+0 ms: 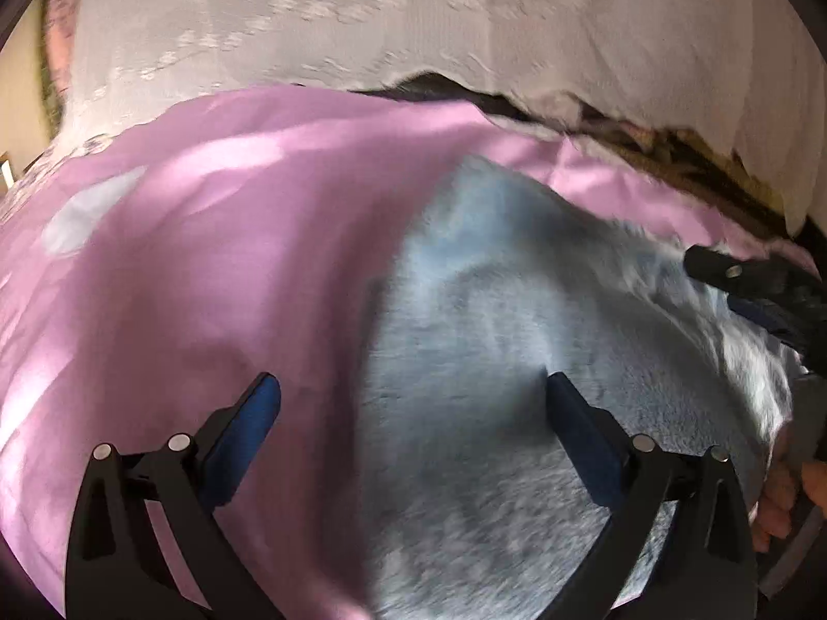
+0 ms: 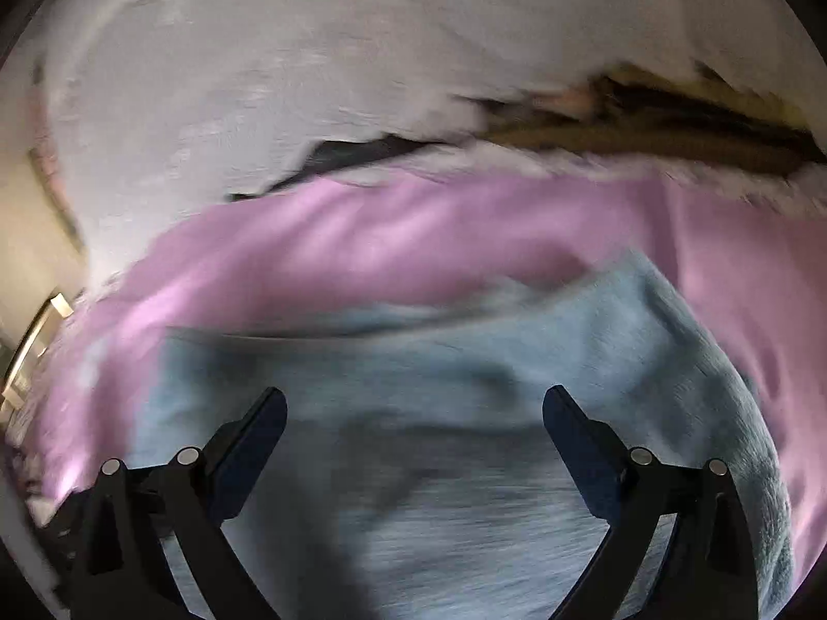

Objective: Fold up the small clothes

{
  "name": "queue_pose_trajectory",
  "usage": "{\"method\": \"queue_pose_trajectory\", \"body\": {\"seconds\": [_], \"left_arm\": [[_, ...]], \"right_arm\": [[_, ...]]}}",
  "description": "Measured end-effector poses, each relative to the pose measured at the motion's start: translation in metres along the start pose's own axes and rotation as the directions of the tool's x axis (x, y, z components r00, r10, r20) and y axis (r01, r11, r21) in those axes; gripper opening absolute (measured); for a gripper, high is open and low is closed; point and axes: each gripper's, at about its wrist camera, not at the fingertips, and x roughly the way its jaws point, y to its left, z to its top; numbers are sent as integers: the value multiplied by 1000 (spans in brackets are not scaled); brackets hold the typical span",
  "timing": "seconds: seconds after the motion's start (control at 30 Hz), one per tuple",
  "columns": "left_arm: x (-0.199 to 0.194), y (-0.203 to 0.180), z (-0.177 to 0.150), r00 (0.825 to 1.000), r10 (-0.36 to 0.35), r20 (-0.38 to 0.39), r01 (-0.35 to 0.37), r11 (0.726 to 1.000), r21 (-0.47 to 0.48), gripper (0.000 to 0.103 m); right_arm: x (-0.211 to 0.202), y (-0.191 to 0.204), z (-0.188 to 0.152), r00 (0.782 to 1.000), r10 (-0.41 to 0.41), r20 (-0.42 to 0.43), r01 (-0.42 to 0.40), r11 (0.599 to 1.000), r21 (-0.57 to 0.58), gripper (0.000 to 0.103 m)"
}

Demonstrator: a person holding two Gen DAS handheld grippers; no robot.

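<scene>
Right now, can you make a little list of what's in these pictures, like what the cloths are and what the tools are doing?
Blue cloth: a fuzzy light blue cloth lying on top of the pink one
Pink cloth: a smooth pink cloth spread underneath
White cover: a white patterned cover lying behind the cloths
Left tool: left tool open over the blue cloth's left edge, holding nothing
Right tool: right tool open above the blue cloth, holding nothing
Hand: a hand peeking in at the left view's right edge
Sharpness: both pictures are blurry

Both wrist views close, angled down; share blue garment (image 1: 517, 310).
</scene>
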Motion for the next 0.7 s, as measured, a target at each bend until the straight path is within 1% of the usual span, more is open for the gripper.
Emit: {"method": "queue_pose_trajectory", "body": {"seconds": [0.07, 0.13, 0.2, 0.23, 0.27, 0.3, 0.37, 0.4, 0.43, 0.47, 0.5, 0.6, 0.63, 0.7], "left_arm": [[1, 11, -2, 1000, -13, -20, 12, 999, -42, 99], [3, 17, -6, 998, -36, -49, 32, 997, -76, 99], [3, 17, -8, 998, -37, -48, 33, 997, -74, 99], [4, 15, -8, 999, -28, -46, 25, 998, -63, 99], [5, 13, -9, 999, -20, -50, 17, 998, -54, 99], [8, 12, -9, 998, -11, -59, 9, 999, -46, 99], [10, 12, -9, 997, -25, -68, 21, 998, -51, 99], [11, 13, -8, 997, -31, -69, 27, 998, -56, 99], [11, 14, -8, 997, -37, -69, 32, 998, -61, 99], [9, 14, -8, 997, -37, -62, 33, 997, -64, 99], [5, 14, -7, 998, -35, -46, 32, 998, -63, 99], [-17, 8, -7, 999, -18, 49, 19, 999, -27, 99], [-22, 5, -7, 997, -24, 67, 25, 1000, -16, 99], [-24, -1, -8, 996, -40, 74, 40, 999, 12, 99]], "right_arm": [[3, 35, 4, 998, 48, -43, -52, 994, -92, 100], [17, 63, 5, 991, 82, -102, -98, 981, -166, 100], [41, 87, 4, 984, 52, -173, -93, 968, -235, 100], [65, 95, 0, 968, 32, -249, -98, 961, -260, 100], [85, 95, -3, 951, 19, -309, -105, 959, -265, 100], [93, 92, -5, 947, 18, -321, -106, 960, -259, 100], [83, 82, -1, 957, 81, -280, -140, 971, -195, 100], [73, 76, 1, 965, 118, -235, -159, 974, -163, 99], [55, 66, 2, 973, 162, -164, -183, 975, -124, 99], [41, 56, 2, 976, 187, -111, -198, 976, -95, 100], [29, 49, 3, 978, 192, -82, -199, 977, -82, 100], [-1, 19, 2, 991, 126, -38, -129, 987, -90, 100], [-11, 0, -4, 997, 78, -24, -80, 994, -76, 100], [-17, -28, -14, 999, 26, -38, -28, 999, -44, 100]]}}
